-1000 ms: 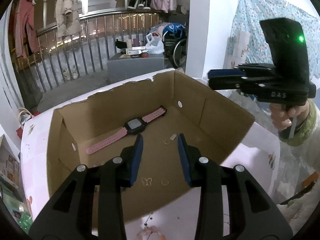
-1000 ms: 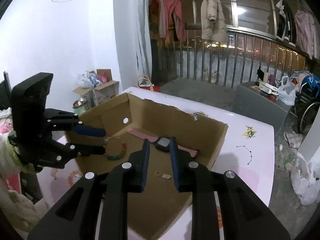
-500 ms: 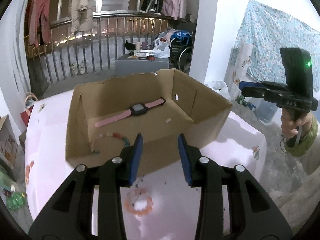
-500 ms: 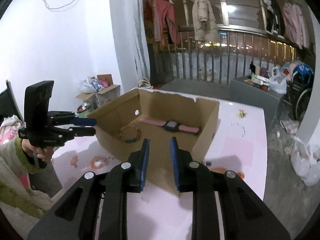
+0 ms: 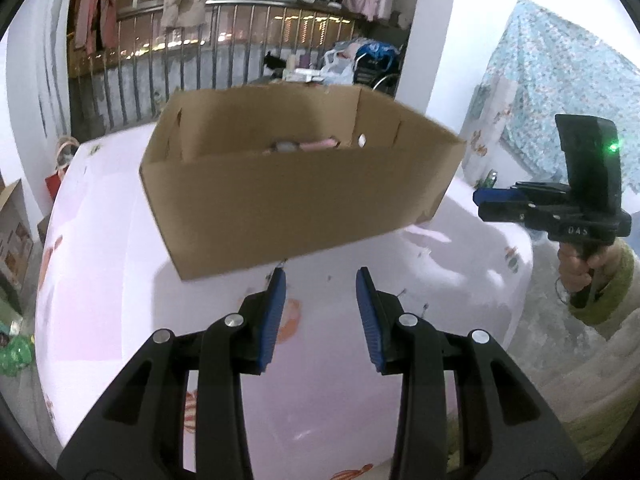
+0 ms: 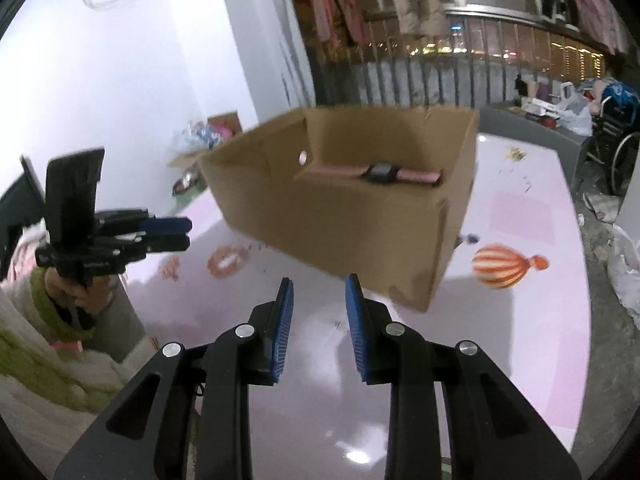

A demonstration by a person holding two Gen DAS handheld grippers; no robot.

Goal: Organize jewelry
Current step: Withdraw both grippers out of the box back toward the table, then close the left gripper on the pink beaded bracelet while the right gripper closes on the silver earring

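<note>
Cardboard box (image 5: 296, 204) wall hides most of the pink watch (image 5: 308, 145).

Brown cardboard box (image 6: 340, 216); pink watch (image 6: 384, 173), black face; pink table (image 6: 520, 320), orange-striped balloon print (image 6: 502, 266).

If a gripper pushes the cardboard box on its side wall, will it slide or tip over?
The cardboard box would probably slide: it looks wide and low. It seems light, holding only a pink watch. The glossy table likely gives little friction.
</note>
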